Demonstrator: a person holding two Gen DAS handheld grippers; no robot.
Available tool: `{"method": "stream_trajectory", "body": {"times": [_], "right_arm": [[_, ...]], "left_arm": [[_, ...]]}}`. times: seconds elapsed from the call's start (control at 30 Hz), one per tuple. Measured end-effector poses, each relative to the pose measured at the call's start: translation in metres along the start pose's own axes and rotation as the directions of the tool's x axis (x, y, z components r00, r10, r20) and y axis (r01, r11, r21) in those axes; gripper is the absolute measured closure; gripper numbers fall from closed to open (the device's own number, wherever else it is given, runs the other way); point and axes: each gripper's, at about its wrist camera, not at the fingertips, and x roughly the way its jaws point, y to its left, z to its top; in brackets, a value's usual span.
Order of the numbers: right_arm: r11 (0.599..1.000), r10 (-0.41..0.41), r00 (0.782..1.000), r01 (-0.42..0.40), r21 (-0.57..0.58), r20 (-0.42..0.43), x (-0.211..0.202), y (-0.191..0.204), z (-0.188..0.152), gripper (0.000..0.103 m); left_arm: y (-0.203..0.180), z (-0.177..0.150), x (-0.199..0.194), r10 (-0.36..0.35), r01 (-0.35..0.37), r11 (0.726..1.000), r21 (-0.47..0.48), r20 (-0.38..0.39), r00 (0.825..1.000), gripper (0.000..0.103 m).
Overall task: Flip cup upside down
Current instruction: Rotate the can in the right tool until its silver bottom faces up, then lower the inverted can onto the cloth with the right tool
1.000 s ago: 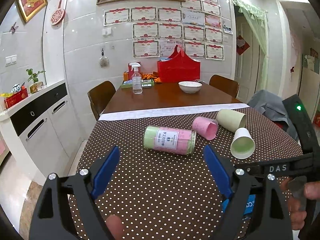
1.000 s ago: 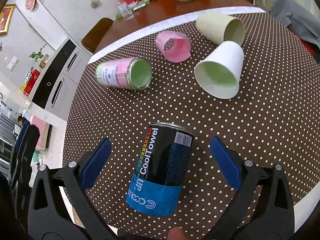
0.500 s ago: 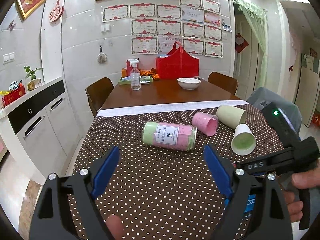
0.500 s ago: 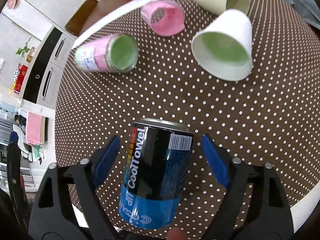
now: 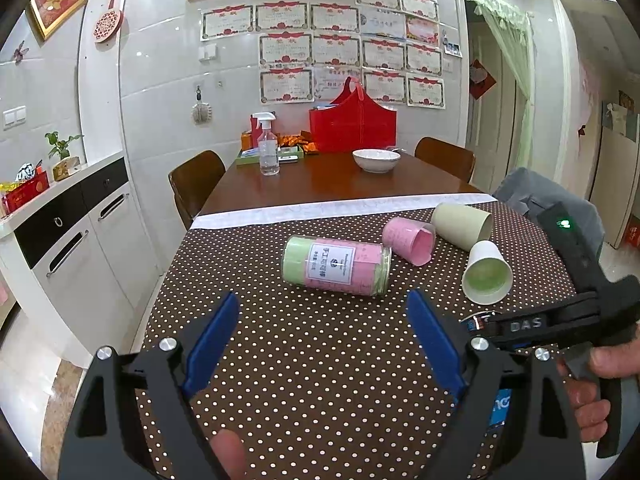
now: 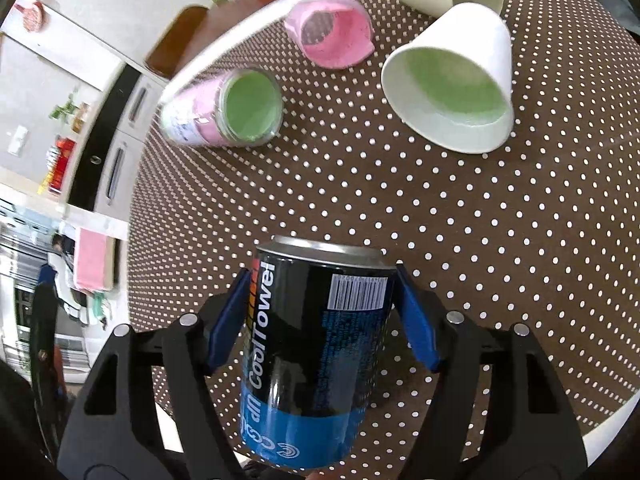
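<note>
Now right fingers (image 6: 320, 312) clamped on black can (image 6: 316, 360), left fingers (image 5: 322, 340) apart over dotted tabletop (image 5: 320, 360), pink jar (image 5: 336, 265) lying beyond them.

left gripper (image 5: 322, 344): chunky black plastic frame, blue finger pads (image 5: 210, 338), silver screws
right gripper (image 6: 320, 312): same build, white "DAS" lettering, little green light
</note>
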Motion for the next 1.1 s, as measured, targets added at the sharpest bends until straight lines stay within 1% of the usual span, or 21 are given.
{"method": "stream_trajectory", "body": {"times": [0.1, 0.2, 0.23, 0.3, 0.4, 0.5, 0.57, 0.63, 0.7, 0.8, 0.9, 1.0, 1.1], "right_arm": [[0.998, 0.062, 0.995, -0.063, 0.003, 0.075, -0.015, -0.008, -0.007, 0.035], [0.996, 0.093, 0.987, -0.094, -0.002, 0.132, -0.027, -0.01, -0.009, 0.035], [0.995, 0.103, 0.981, -0.103, -0.014, 0.162, -0.034, -0.01, -0.01, 0.035], [0.994, 0.108, 0.975, -0.104, -0.029, 0.196, -0.042, -0.008, -0.007, 0.036], [0.992, 0.116, 0.957, -0.099, -0.078, 0.266, -0.058, 0.001, -0.011, 0.036], [0.988, 0.119, 0.94, -0.08, -0.132, 0.321, -0.065, 0.011, -0.017, 0.036], [0.984, 0.112, 0.927, -0.054, -0.17, 0.357, -0.069, 0.017, -0.021, 0.036], [0.976, 0.097, 0.911, -0.009, -0.217, 0.4, -0.071, 0.026, -0.025, 0.036], [0.965, 0.074, 0.895, 0.047, -0.259, 0.44, -0.074, 0.035, -0.031, 0.036], [0.931, 0.027, 0.865, 0.161, -0.328, 0.501, -0.081, 0.051, -0.043, 0.036], [0.897, -0.001, 0.851, 0.233, -0.376, 0.525, -0.08, 0.064, -0.05, 0.036], [0.869, -0.018, 0.846, 0.276, -0.409, 0.533, -0.076, 0.07, -0.053, 0.036], [0.847, -0.031, 0.846, 0.305, -0.435, 0.532, -0.07, 0.072, -0.057, 0.036]], "left_arm": [[-0.001, 0.001, -0.001, -0.003, 0.003, 1.0, -0.003, 0.001, 1.0, 0.018], [-0.003, 0.004, -0.002, -0.001, 0.001, 1.0, 0.001, 0.003, 1.0, 0.018], [-0.005, 0.005, -0.002, -0.001, 0.001, 1.0, 0.002, 0.003, 1.0, 0.018], [-0.007, 0.007, -0.001, 0.0, 0.0, 1.0, 0.003, 0.001, 1.0, 0.018], [-0.009, 0.009, -0.002, 0.006, -0.006, 1.0, 0.005, 0.001, 1.0, 0.018], [-0.009, 0.01, -0.003, 0.011, -0.011, 1.0, 0.004, 0.005, 1.0, 0.018], [-0.009, 0.011, -0.004, 0.014, -0.014, 1.0, 0.002, 0.008, 1.0, 0.018], [-0.009, 0.012, -0.006, 0.017, -0.017, 1.0, 0.0, 0.012, 1.0, 0.018], [-0.01, 0.013, -0.006, 0.018, -0.018, 1.0, 0.0, 0.016, 1.0, 0.018], [-0.01, 0.013, -0.007, 0.018, -0.018, 1.0, -0.003, 0.018, 1.0, 0.018], [-0.01, 0.012, -0.007, 0.016, -0.015, 1.0, -0.014, 0.02, 1.0, 0.018], [-0.01, 0.011, -0.008, 0.009, -0.009, 1.0, -0.018, 0.022, 1.0, 0.018], [-0.009, 0.01, -0.009, 0.004, -0.003, 1.0, -0.026, 0.029, 1.0, 0.018]]}}
